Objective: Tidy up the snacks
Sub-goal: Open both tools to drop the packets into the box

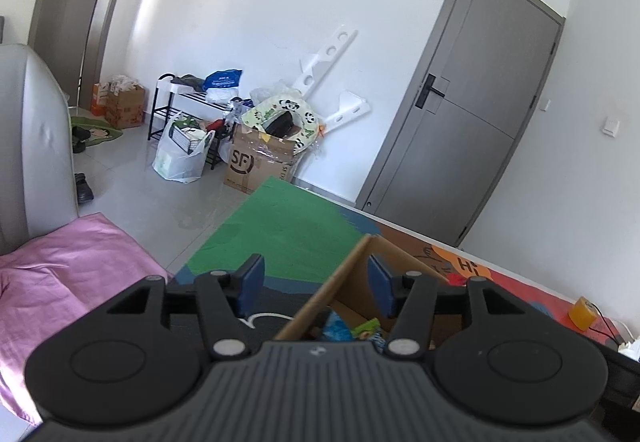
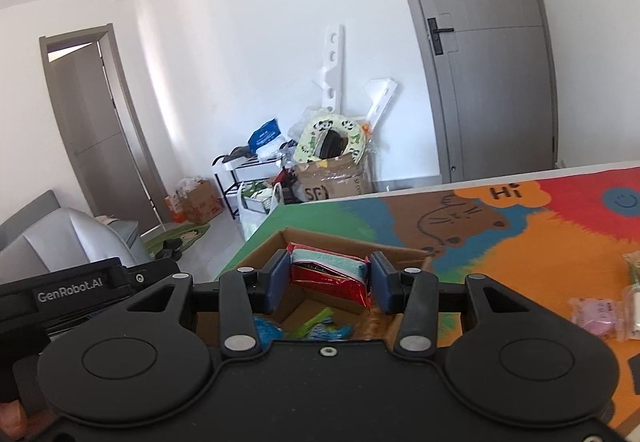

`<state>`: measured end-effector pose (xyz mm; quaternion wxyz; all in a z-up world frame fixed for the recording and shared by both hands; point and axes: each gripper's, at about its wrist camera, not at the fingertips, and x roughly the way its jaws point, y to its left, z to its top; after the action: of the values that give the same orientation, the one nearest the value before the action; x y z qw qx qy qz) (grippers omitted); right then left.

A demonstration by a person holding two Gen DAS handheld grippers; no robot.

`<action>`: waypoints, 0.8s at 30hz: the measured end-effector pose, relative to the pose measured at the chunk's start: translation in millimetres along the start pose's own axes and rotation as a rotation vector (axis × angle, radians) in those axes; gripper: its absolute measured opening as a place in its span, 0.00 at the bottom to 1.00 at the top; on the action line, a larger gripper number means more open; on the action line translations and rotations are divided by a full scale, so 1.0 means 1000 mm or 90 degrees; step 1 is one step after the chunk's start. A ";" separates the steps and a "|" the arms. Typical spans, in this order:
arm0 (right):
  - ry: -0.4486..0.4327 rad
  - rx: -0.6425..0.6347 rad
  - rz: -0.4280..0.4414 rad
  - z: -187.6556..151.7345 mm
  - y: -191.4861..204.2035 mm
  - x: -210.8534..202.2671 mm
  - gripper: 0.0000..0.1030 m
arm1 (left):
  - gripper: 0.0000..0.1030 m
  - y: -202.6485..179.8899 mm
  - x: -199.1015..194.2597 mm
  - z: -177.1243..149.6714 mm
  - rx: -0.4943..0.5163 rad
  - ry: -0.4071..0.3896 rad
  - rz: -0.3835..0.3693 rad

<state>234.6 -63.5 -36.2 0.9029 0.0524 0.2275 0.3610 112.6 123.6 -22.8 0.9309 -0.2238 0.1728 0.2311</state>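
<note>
A brown cardboard box (image 2: pixel 404 254) stands open on the colourful table mat (image 2: pixel 540 242), with blue and green snack packets (image 2: pixel 316 326) lying inside. My right gripper (image 2: pixel 329 280) is shut on a red and pale green snack packet (image 2: pixel 334 274), held over the box's opening. In the left wrist view the same box (image 1: pixel 340 282) sits under my left gripper (image 1: pixel 316 288), whose blue pads stand apart with nothing between them; its right pad is inside the box, its left pad outside over the box's near wall. Packets (image 1: pixel 348 328) show in the box bottom.
More wrapped snacks (image 2: pixel 600 314) lie on the mat at the right. A small orange box (image 1: pixel 583 313) with a cable sits on the table's far side. A pink cloth (image 1: pixel 60 282) and grey sofa are to the left; floor clutter and an SF carton (image 1: pixel 260 161) stand by the wall.
</note>
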 end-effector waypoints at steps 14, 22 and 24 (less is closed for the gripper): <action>0.009 0.029 -0.024 -0.005 -0.015 -0.009 0.67 | 0.74 -0.009 0.001 -0.003 0.010 0.010 0.001; -0.003 0.052 -0.053 -0.010 -0.042 -0.034 0.75 | 0.84 -0.037 -0.001 -0.014 0.044 0.015 -0.003; -0.005 0.055 -0.060 -0.012 -0.048 -0.041 0.77 | 0.85 -0.042 -0.001 -0.017 0.050 0.017 -0.008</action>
<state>233.5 -126.8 -44.1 0.9165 0.0818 0.2416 0.3081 129.1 81.5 -21.9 0.9379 -0.1914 0.1930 0.2156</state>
